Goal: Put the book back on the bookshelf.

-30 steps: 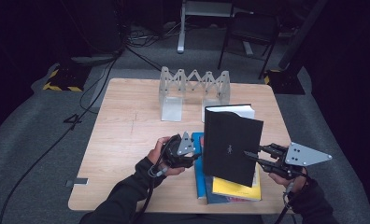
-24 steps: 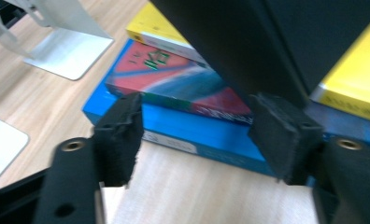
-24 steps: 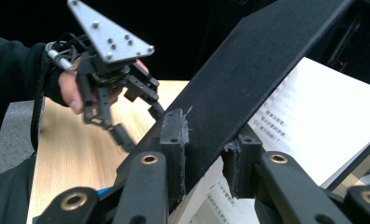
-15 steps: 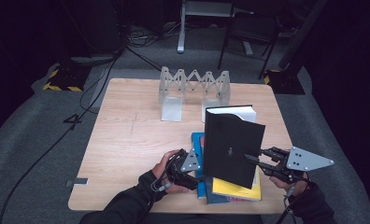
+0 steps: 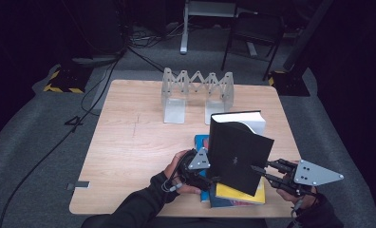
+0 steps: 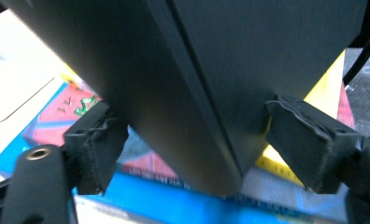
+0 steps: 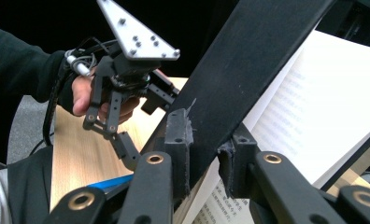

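A black hardcover book stands upright and partly open on a stack made of a yellow book and a blue book. My right gripper comes in from the right and is shut on the front cover's edge. In the right gripper view its pads pinch the black cover, with the white pages behind. My left gripper sits low at the book's left. Its jaws have just been opening and now straddle the spine without pressing on it.
A grey accordion book rack stands at the back of the wooden table. A chair and cables lie on the floor beyond. The stack sits close to the table's front edge. The person's left hand is near the cover.
My left gripper has slid right and down to the foot of the black book, and its jaws have spread wide. The right gripper has kept its hold and has hardly moved.
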Motion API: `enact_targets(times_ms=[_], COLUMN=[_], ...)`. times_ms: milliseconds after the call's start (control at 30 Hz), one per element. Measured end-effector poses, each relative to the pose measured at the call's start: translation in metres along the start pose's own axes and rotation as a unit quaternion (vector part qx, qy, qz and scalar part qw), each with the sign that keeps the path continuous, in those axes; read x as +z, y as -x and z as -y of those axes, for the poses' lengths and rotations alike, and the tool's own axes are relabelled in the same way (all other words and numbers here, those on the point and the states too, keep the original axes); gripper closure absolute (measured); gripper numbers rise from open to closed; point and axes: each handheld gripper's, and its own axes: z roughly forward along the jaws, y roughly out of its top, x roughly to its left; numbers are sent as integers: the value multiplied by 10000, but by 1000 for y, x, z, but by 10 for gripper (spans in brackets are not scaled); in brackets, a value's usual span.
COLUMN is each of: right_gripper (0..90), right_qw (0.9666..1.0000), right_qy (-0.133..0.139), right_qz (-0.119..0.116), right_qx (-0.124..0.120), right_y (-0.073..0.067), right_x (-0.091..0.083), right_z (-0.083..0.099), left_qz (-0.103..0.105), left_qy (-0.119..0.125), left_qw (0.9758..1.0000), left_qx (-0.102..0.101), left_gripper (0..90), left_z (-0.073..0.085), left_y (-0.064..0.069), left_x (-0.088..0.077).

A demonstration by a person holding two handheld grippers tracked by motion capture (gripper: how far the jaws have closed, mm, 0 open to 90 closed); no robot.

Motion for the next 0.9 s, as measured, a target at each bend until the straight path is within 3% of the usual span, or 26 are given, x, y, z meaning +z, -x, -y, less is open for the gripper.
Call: enact_targets(times_ms=[67,333,500,600,667,900], right_gripper=[753,757,730,720,720,688], right_qw=[10000,10000,10000,9996,9996,9980], right_qy=[4,9,-4,4,19,-116], right_qz=[-3,-71,44,225,204,556], right_qx=[-44,33,49,170,199,263], right_y=[-1,-1,0,5,6,12], right_x=[-1,-4,-6,-9,-9,-7], right_z=[0,4,7,11,12,20], left_qz=[74,224,289,392,536,578], left_qy=[69,397,532,601,695,762], left_qw=[9999,9989,9980,9971,9957,9954], left_qx=[-91,-130,-168,-241,-283,-114], left_gripper=[165,160,159,176,194,311], left_z=[-4,-15,-22,-25,-24,-23], left_y=[-2,-9,-15,-21,-26,-26], left_x=[0,-3,-3,-4,-5,-10])
